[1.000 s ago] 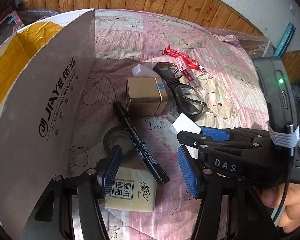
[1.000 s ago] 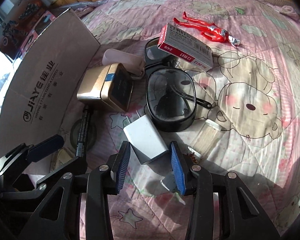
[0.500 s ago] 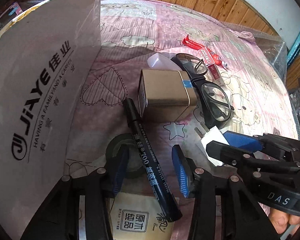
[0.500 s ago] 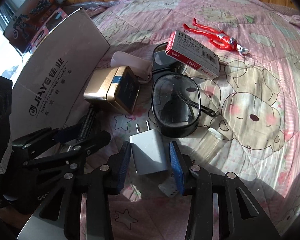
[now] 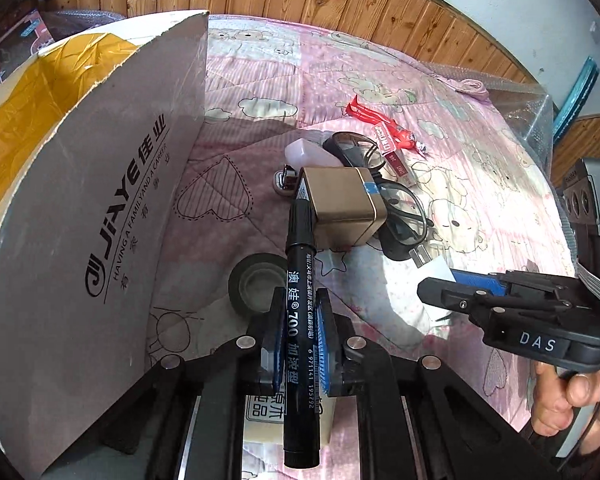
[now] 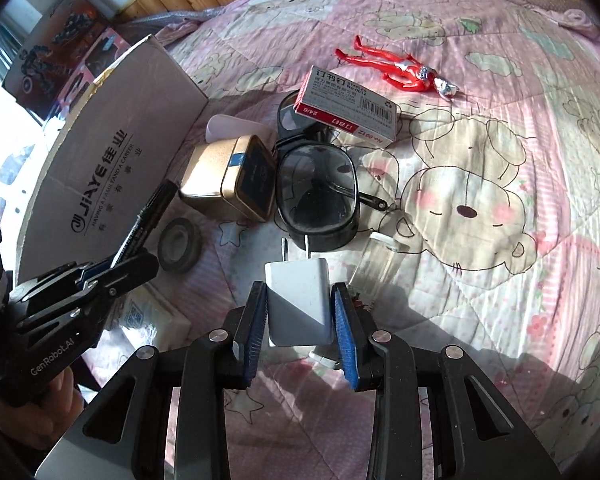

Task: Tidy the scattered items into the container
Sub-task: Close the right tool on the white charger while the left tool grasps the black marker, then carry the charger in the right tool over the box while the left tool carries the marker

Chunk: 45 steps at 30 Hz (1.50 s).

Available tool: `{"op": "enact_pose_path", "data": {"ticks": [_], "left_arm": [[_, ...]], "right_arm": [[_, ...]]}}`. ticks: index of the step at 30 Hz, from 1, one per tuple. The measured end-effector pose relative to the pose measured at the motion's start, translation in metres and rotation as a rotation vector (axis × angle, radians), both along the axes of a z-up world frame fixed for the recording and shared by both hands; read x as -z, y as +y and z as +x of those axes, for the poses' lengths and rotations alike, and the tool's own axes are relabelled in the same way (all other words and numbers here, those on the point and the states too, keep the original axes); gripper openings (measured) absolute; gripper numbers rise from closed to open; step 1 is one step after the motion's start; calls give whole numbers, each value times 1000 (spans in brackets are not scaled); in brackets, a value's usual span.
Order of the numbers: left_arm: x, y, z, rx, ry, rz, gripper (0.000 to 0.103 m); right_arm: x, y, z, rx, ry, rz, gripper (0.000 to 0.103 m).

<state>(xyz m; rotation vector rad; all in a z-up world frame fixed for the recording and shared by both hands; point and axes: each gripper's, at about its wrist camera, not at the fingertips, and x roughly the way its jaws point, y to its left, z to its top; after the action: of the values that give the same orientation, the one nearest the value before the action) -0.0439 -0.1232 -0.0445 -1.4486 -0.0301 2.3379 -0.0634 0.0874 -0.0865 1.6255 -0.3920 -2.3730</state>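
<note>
My left gripper (image 5: 299,342) is shut on a black marker pen (image 5: 300,300) and holds it lifted above the quilt; its cap points toward the gold tin (image 5: 344,204). My right gripper (image 6: 300,334) is shut on a white plug charger (image 6: 300,300), prongs pointing away from me. The cardboard box (image 5: 80,220) with yellow lining stands at the left in the left wrist view, its flap upright. On the quilt lie a tape roll (image 6: 180,244), black glasses (image 6: 316,196), a staples box (image 6: 346,114) and a red toy figure (image 6: 396,68).
A tissue pack (image 5: 268,416) lies under my left gripper. A pale pink case (image 5: 306,152) sits behind the tin. A small clear bottle (image 6: 376,256) lies right of the charger. A hand (image 5: 572,396) holds the right gripper. A wood-panelled wall (image 5: 340,4) runs behind the bed.
My left gripper closed on the marker and raised it off the quilt. My right gripper closed on the charger and lifted it slightly.
</note>
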Motion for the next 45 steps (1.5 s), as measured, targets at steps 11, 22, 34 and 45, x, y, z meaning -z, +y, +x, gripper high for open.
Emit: {"op": "enact_pose_path", "data": {"ticks": [11, 22, 34, 45], "left_arm": [[-37, 17, 15, 33, 80, -18, 14], [-73, 15, 43, 28, 142, -50, 14], [-97, -3, 45, -29, 115, -1, 14], [-130, -41, 50, -104, 190, 68, 14]], "right_arm": [[-31, -5, 18, -7, 89, -30, 34], [-67, -22, 50, 29, 158, -35, 34], [-92, -41, 49, 58, 107, -22, 34], [-133, -82, 57, -1, 239, 21, 34]]}}
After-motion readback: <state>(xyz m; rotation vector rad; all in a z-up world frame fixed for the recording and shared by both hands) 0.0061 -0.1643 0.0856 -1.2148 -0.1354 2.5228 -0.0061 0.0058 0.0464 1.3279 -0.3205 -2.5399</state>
